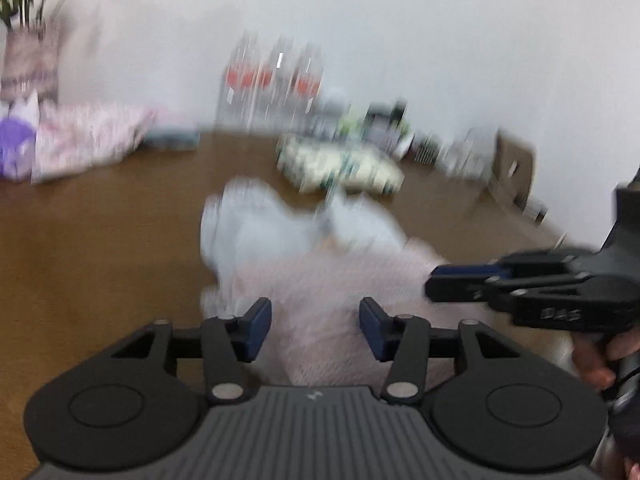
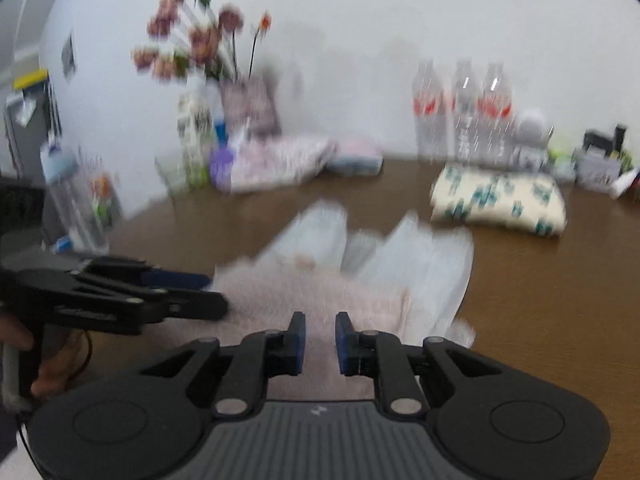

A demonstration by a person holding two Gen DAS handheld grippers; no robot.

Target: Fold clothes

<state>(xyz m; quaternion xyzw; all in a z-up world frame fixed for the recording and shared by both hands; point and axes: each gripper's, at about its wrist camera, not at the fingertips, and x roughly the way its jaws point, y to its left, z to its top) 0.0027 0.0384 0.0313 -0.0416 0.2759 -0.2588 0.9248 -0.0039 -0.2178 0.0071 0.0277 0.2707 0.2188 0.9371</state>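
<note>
A fuzzy pink garment (image 1: 320, 280) lies on the brown table (image 1: 100, 240), with a pale blue-white part (image 1: 256, 224) bunched at its far end. My left gripper (image 1: 316, 330) hovers over the pink cloth, open, with nothing pinched between its pads. My right gripper (image 1: 432, 284) comes in from the right, level with the garment's edge. In the right wrist view the right gripper (image 2: 320, 340) sits over the pink garment (image 2: 304, 292) with a narrow gap between its pads and no cloth caught in it. The left gripper (image 2: 208, 294) is at the garment's left edge. Both views are blurred.
Folded cloths lie further back: a white one with green print (image 2: 500, 200), a pink patterned one (image 2: 276, 156) and a blue one (image 2: 354, 160). Water bottles (image 2: 464, 108), a flower vase (image 2: 248, 104) and small clutter line the wall. A cardboard box (image 1: 516, 168) stands at the right.
</note>
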